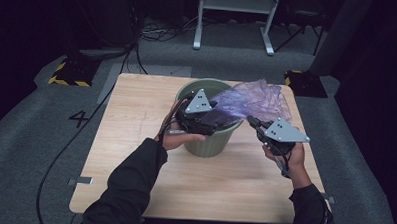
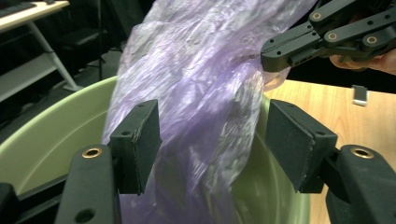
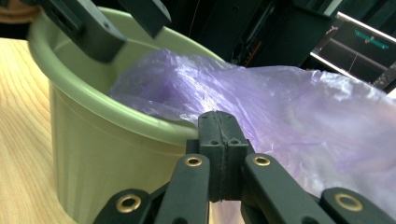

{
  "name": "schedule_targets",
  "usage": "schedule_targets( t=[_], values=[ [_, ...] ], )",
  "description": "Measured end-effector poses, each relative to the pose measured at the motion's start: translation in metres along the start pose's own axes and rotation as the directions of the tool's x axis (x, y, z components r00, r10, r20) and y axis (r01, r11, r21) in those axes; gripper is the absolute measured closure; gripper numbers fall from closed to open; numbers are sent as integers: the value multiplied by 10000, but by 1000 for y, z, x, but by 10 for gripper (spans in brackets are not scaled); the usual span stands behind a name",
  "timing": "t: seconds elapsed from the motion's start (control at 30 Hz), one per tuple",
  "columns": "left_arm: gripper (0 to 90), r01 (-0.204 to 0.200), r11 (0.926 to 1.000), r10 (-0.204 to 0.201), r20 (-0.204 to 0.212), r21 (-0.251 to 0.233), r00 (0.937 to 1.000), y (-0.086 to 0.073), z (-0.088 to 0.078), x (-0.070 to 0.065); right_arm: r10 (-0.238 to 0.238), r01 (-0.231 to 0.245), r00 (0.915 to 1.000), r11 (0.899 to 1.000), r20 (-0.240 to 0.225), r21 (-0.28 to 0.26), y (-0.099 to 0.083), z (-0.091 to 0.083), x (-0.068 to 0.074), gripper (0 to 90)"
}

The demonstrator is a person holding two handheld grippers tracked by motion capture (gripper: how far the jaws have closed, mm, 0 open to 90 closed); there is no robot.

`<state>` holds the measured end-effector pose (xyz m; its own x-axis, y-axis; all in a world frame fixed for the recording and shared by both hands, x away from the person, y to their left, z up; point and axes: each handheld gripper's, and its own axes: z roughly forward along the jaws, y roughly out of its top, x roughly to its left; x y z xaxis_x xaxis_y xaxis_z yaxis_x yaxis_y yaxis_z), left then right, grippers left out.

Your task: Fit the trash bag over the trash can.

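A pale green bucket (image 1: 205, 142) stands on the wooden table (image 1: 136, 120). A crumpled purple plastic bag (image 1: 257, 101) hangs partly inside it and spills over the right rim toward the table's far right. My left gripper (image 1: 221, 123) hovers over the bucket mouth, open, and in the left gripper view the bag (image 2: 196, 84) runs between its spread pads (image 2: 140, 140) above the bucket's inside (image 2: 42, 140). My right gripper (image 1: 250, 120) is just right of the bucket, shut on the bag's edge; its tips (image 2: 268, 56) pinch the film. In the right gripper view its closed jaws meet before the bag (image 3: 289, 112) and bucket (image 3: 93, 149).
A small metal clip (image 1: 81, 180) sits at the table's left front edge, another (image 2: 359, 95) on the right side. Grey carpet surrounds the table, with cables, a yellow-and-black striped base (image 1: 70, 75) at back left and a white stand (image 1: 235, 13) behind.
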<state>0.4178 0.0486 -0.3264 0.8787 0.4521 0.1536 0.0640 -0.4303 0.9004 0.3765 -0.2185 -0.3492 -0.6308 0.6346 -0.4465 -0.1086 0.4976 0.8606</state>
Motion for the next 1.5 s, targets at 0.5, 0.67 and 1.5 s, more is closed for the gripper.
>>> schedule_targets(
  t=[0.5, 0.67, 1.5],
  values=[
    [898, -551, 9985, 551, -9, -65, 9985, -4, -3, -3, 361, -376, 9990, 9975, -269, -602, 3, -11, 4, 900],
    [492, -432, 9988, 435, 145, -246, 9989, -4, -3, -6, 399, -413, 9986, 9983, -351, -412, -1, -10, 4, 900],
    [896, -1097, 9938, 1096, 60, 184, 9940, 0, 10, -24, -42, 2, 9990, 9958, -435, -918, 20, -20, 21, 900]
  ],
)
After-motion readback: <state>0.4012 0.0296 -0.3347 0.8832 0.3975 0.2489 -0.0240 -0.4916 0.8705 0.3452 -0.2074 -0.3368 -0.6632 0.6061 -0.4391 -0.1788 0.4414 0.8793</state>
